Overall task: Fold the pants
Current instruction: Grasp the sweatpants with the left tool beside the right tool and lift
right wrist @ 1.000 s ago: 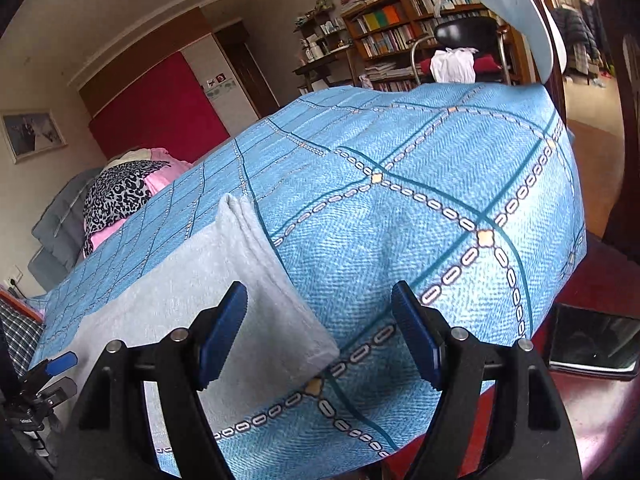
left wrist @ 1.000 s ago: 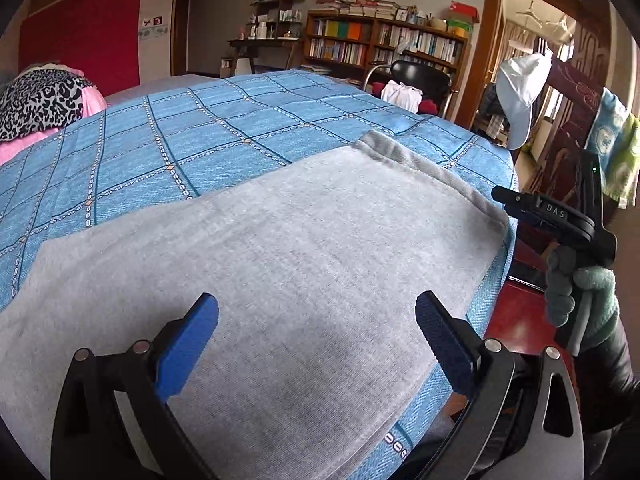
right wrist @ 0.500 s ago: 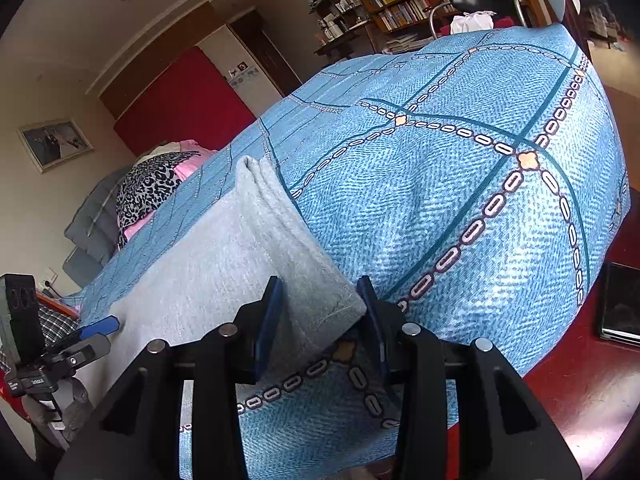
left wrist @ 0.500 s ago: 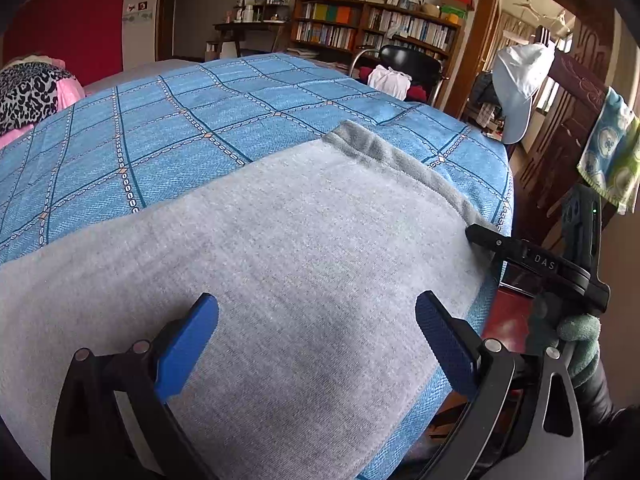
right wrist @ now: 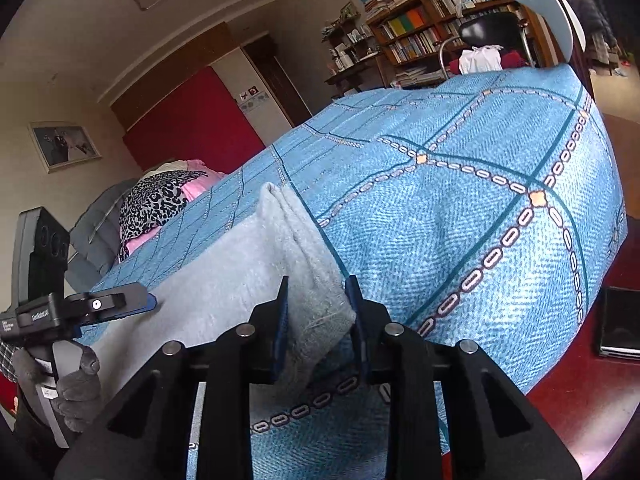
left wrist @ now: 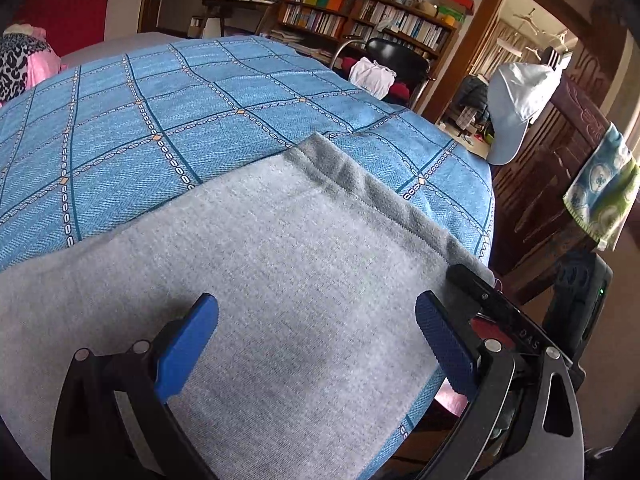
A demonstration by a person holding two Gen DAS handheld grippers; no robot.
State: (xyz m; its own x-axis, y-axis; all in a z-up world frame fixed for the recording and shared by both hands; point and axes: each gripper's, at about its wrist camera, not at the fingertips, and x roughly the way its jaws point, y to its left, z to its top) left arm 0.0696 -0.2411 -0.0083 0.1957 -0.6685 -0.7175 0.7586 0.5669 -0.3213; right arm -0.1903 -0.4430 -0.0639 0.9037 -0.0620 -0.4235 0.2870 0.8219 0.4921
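Grey fleece pants (left wrist: pixel 280 264) lie flat on a blue patterned bedspread (left wrist: pixel 160 120), their darker waistband (left wrist: pixel 380 196) running toward the bed's right corner. My left gripper (left wrist: pixel 316 332) is open, its blue pads spread just above the grey fabric near the bed's front edge. My right gripper (right wrist: pixel 316 312) is shut on the near corner of the pants' waistband (right wrist: pixel 316 280), at the bed's edge. The right gripper also shows in the left wrist view (left wrist: pixel 472 284), at the waistband corner. The left gripper shows in the right wrist view (right wrist: pixel 132 304), over the pants.
A leopard-print and pink bundle (right wrist: pixel 160 200) lies at the bed's far end. A chair (left wrist: pixel 396 56) and bookshelves (left wrist: pixel 360 12) stand behind the bed. A wooden bed frame with a cap (left wrist: pixel 516 108) and towel (left wrist: pixel 600 188) is at right. A dark flat device (right wrist: pixel 620 324) lies on the red floor.
My right gripper moved in onto the waistband corner and closed on it. My left gripper stayed open and shifted closer along the pants toward the waistband.
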